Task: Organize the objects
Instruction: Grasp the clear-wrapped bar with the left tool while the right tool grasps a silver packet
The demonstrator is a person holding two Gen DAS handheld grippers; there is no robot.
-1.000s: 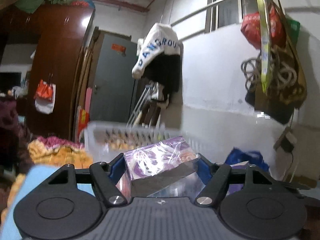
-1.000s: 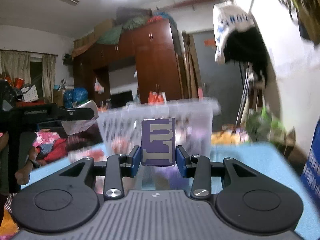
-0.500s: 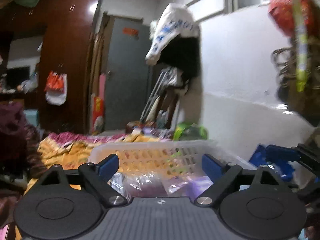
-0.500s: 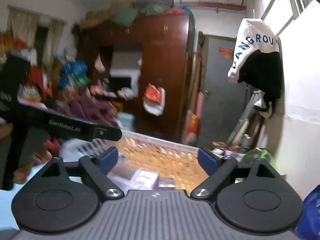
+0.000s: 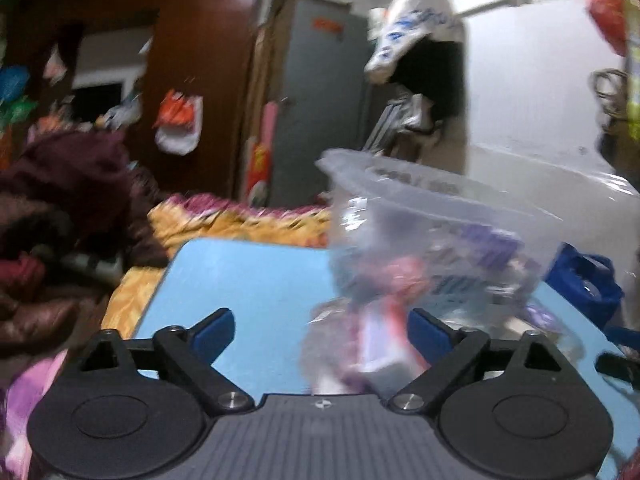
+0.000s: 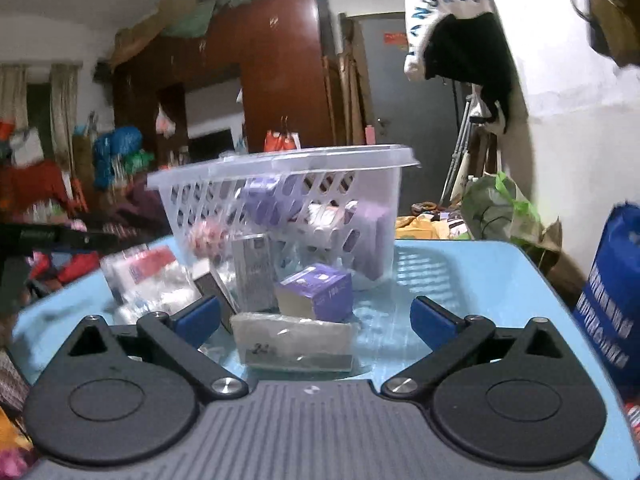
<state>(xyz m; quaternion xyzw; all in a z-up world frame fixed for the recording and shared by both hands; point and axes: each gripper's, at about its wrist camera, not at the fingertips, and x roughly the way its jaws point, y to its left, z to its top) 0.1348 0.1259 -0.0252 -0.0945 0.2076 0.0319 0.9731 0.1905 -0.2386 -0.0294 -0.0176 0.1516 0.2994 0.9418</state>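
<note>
Both the left gripper (image 5: 322,330) and the right gripper (image 6: 316,314) are wide open and empty, near small light boxes (image 6: 314,290) lying on the blue counter (image 6: 460,276) beside the basket (image 6: 280,196), easy to pinch by their flat sides.

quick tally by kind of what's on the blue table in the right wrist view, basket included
white slotted plastic basket: 1
purple cube-shaped box: 1
tall grey upright pack: 1
flat clear-wrapped pack: 1
red-and-white clear-wrapped bundle: 1
total: 5 (items inside the basket are too blurred to count)
</note>
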